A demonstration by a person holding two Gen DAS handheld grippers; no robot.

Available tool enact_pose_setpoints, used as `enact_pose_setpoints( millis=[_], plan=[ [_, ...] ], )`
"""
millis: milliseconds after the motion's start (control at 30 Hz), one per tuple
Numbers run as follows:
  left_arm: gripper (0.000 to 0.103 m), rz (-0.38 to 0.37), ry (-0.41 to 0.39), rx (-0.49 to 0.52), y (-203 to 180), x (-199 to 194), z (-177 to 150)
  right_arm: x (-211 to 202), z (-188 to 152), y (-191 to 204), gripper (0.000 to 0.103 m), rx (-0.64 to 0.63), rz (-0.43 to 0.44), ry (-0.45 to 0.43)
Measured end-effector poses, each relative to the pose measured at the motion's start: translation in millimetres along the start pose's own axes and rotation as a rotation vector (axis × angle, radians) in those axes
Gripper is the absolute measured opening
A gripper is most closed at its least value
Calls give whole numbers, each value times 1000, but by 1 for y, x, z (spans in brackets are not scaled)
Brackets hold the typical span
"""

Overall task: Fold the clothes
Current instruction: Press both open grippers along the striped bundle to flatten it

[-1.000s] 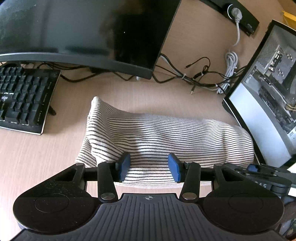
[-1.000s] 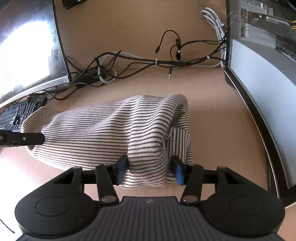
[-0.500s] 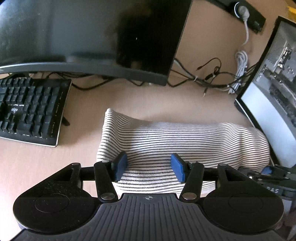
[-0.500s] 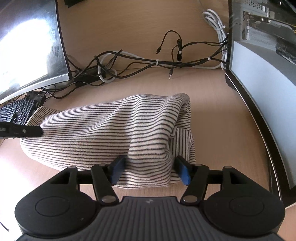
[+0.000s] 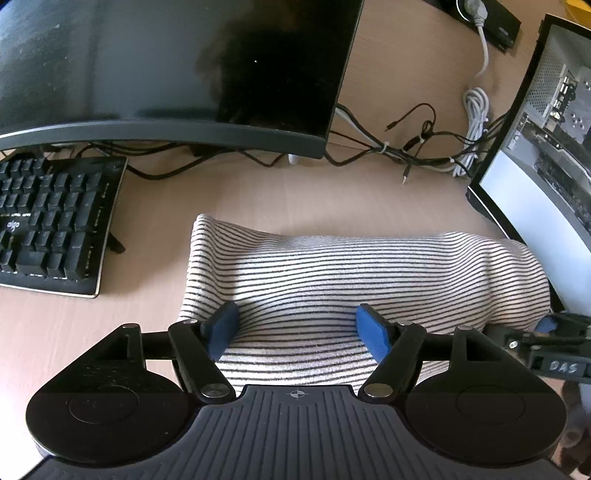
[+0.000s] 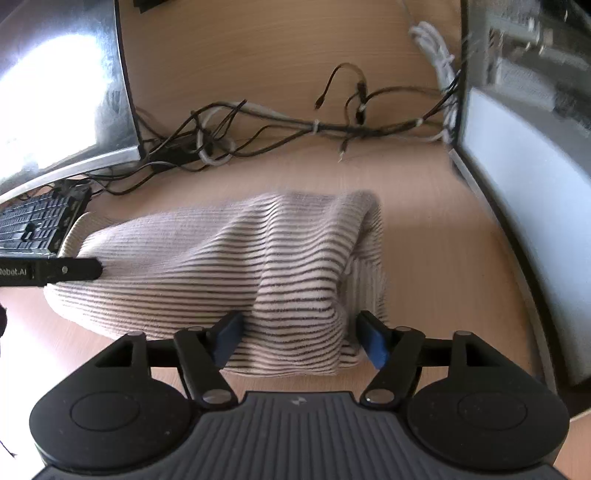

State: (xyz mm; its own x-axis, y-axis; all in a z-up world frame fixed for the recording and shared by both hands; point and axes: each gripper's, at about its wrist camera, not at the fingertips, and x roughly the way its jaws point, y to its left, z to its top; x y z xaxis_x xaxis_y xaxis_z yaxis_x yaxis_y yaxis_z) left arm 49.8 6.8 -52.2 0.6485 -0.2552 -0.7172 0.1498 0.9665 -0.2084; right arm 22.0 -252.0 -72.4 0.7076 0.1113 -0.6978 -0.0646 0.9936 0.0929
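Note:
A white garment with thin black stripes lies folded into a long roll across the wooden desk. My left gripper is over its near edge at the left end. Its jaws are opening, and the blue pads stand wide apart with flat cloth between them, not pinched. My right gripper is at the right end of the garment. Its jaws are opening too, around a raised bunch of fabric that the pads no longer squeeze. Each gripper shows at the edge of the other's view: right gripper, left gripper.
A dark curved monitor stands behind the garment, with a black keyboard to the left. A glass-sided computer case hems in the right. Tangled cables lie at the back, below a power strip.
Both pairs of blue pads have spread apart. The fabric they pinched has been let go and has settled onto the desk.

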Motion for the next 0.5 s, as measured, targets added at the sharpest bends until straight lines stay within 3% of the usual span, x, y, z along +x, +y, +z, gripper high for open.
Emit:
enact_pose_setpoints(
  millis=[100, 200, 300, 400, 500],
  plan=[
    [76, 5, 2, 1, -1, 0, 1, -34, 10, 5, 78, -36, 4, -169],
    [76, 15, 0, 0, -2, 0, 1, -56, 19, 11, 89, -68, 88, -300],
    [76, 30, -3, -6, -4, -1, 1, -34, 21, 15, 92, -52, 211, -212],
    [76, 42, -5, -5, -8, -4, 1, 13, 12, 11, 93, 20, 178, -24],
    [76, 53, -6, 6, -12, -10, 2, 21, 10, 13, 101, -4, 180, -20]
  ],
)
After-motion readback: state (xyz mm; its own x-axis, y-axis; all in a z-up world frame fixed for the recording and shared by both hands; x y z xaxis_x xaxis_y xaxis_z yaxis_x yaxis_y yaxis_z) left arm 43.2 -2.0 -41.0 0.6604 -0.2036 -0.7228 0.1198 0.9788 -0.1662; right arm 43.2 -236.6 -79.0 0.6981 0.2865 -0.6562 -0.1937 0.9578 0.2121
